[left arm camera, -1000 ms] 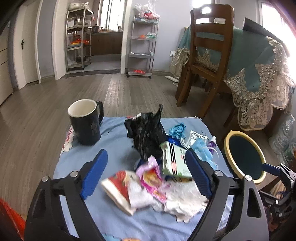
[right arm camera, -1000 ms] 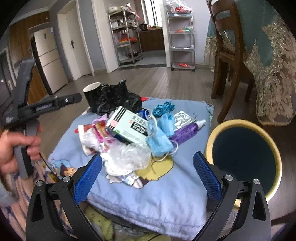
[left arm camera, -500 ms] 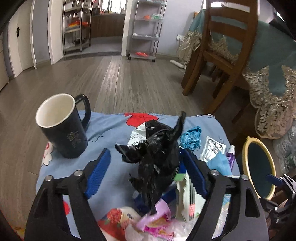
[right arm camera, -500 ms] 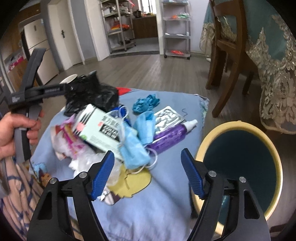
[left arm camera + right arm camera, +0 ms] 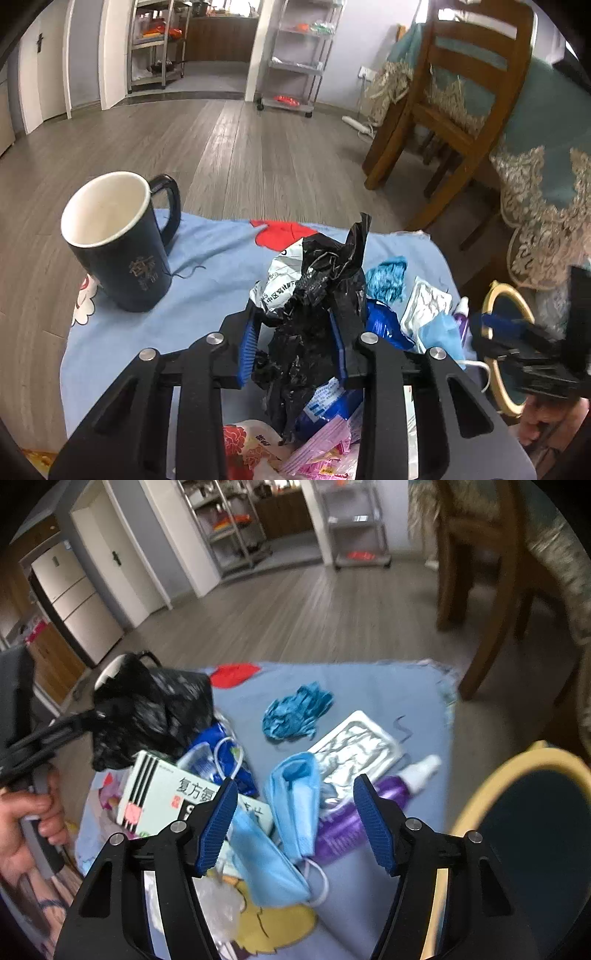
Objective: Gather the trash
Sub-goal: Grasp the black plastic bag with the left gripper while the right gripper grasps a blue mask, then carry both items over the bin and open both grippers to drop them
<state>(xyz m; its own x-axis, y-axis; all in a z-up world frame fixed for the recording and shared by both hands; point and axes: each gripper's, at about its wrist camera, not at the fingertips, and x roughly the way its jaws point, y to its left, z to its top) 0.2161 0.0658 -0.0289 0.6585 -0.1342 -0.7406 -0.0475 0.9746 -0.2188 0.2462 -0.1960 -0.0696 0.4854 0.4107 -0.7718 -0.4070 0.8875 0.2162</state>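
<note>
A pile of trash lies on a blue cloth point(image 5: 207, 266). My left gripper point(image 5: 295, 347) is shut on a crumpled black plastic bag point(image 5: 317, 314), which also shows in the right wrist view point(image 5: 147, 709). My right gripper point(image 5: 295, 819) is open and empty, hovering over two blue face masks point(image 5: 295, 805), a purple bottle point(image 5: 354, 819) and a foil blister pack point(image 5: 358, 749). A white medicine box point(image 5: 173, 797), a teal crumpled glove point(image 5: 295, 712) and pink wrappers point(image 5: 325, 443) lie around them.
A dark mug point(image 5: 114, 240) stands at the cloth's left. A yellow-rimmed bin point(image 5: 517, 834) stands on the floor to the right, also seen in the left wrist view point(image 5: 506, 332). A wooden chair point(image 5: 454, 122) and a draped table point(image 5: 546, 155) are behind.
My left gripper moved forward and closed on the black bag. My right gripper lowered toward the face masks and narrowed a little, staying open.
</note>
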